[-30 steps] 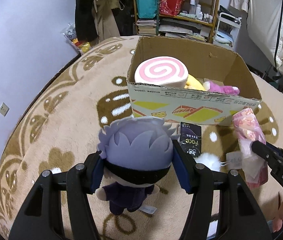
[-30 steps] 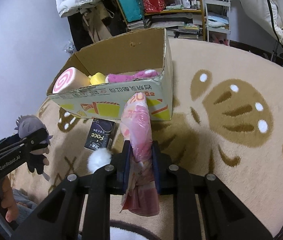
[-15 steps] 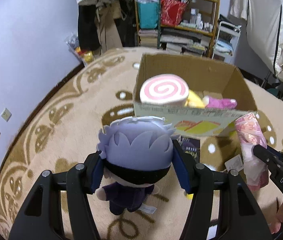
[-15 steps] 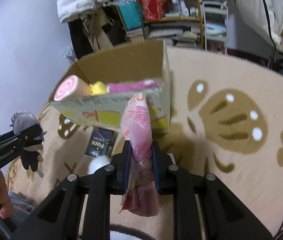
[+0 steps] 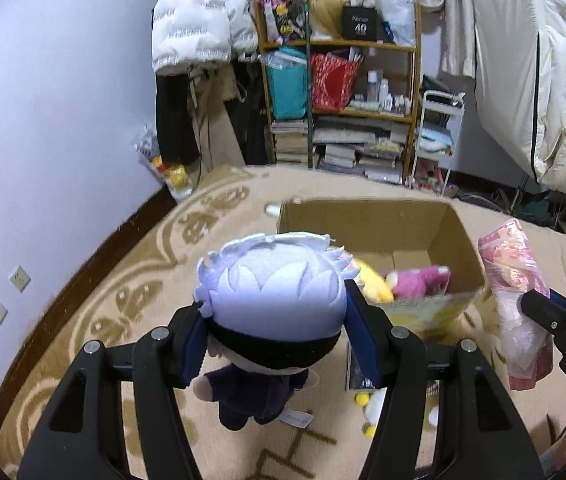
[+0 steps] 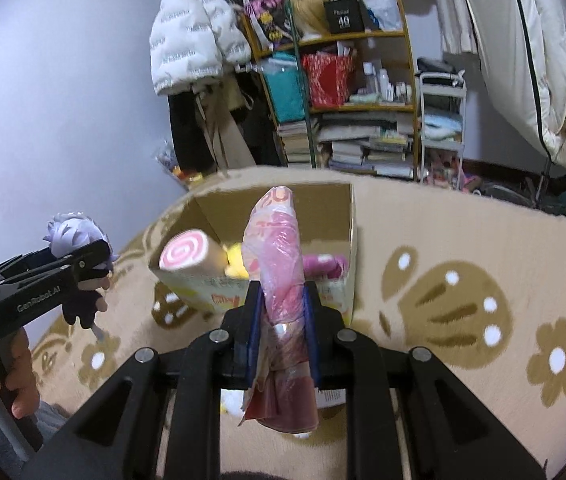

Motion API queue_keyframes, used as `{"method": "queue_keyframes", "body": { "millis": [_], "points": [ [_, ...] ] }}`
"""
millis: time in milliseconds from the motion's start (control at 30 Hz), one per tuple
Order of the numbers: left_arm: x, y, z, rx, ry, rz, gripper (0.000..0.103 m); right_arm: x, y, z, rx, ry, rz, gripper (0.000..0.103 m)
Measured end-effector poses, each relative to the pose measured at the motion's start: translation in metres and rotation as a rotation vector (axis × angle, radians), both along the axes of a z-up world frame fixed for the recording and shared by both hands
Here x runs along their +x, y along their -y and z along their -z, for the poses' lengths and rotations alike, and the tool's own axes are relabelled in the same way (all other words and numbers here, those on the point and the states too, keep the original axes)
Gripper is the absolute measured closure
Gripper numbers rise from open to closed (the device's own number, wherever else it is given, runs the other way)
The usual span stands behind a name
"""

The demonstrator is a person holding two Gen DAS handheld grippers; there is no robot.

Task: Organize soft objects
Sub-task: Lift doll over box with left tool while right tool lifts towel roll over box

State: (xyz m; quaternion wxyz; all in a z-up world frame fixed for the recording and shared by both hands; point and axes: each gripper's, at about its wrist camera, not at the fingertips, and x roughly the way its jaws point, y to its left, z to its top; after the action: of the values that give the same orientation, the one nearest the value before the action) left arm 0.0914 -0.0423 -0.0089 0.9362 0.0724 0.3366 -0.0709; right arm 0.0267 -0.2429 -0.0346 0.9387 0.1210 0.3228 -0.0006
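On the left, our left gripper (image 5: pixel 273 344) pinches a plush doll with pale lilac felt hair and a dark purple outfit (image 5: pixel 269 320), the blue pads pressed into either side of its black blindfold band. The doll hangs in the air in front of the near-left corner of the open brown cardboard box (image 5: pixel 439 232), its body dangling below the jaws. We judge the first risk to be here: the grip is on a soft, rounded head, and a quick swing could squeeze it out of the pads onto the beige patterned carpet (image 5: pixel 95 304) — short of the box.

Inside the box lie a pink-and-white swirl roll cushion (image 6: pixel 187 254), a yellow plush (image 5: pixel 373 284) and a magenta plush (image 5: pixel 419 282). The roll already stands higher than the near wall, so a doll dropped on top of it may well roll back out.

To the right, our right gripper (image 6: pixel 282 320) is closed tight on a long pink soft item wrapped in crinkled clear plastic (image 6: pixel 279 256), held upright just before the box's near wall. The film looks slippery — we expect it could slide down through the pads, and its loose lower end may snag the cardboard edge and tip the light box.

Both grippers head for one opening, so they could knock together above it.
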Motion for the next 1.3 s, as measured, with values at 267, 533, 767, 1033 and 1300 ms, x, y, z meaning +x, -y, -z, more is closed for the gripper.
{"method": "queue_keyframes", "body": {
  "millis": [267,533,767,1033,1300],
  "points": [
    [0.022,0.02,-0.017,0.03,0.082,0.039,0.043,0.015,0.004,-0.016,-0.022,0.06,0.007,0.083],
    [0.046,0.036,-0.027,0.031,0.13,0.072,0.043,0.044,0.008,-0.025,-0.034,0.095,0.014,0.083],
    [0.07,0.041,-0.031,-0.014,0.143,0.076,0.043,0.062,0.009,-0.024,-0.044,0.107,0.009,0.083],
    [0.092,0.041,-0.017,-0.075,0.098,0.081,0.043,0.088,0.009,-0.014,-0.064,0.101,-0.016,0.083],
    [0.113,0.041,0.009,-0.139,0.001,0.087,0.043,0.101,0.013,0.005,-0.038,0.07,-0.015,0.083]
  ]
}}
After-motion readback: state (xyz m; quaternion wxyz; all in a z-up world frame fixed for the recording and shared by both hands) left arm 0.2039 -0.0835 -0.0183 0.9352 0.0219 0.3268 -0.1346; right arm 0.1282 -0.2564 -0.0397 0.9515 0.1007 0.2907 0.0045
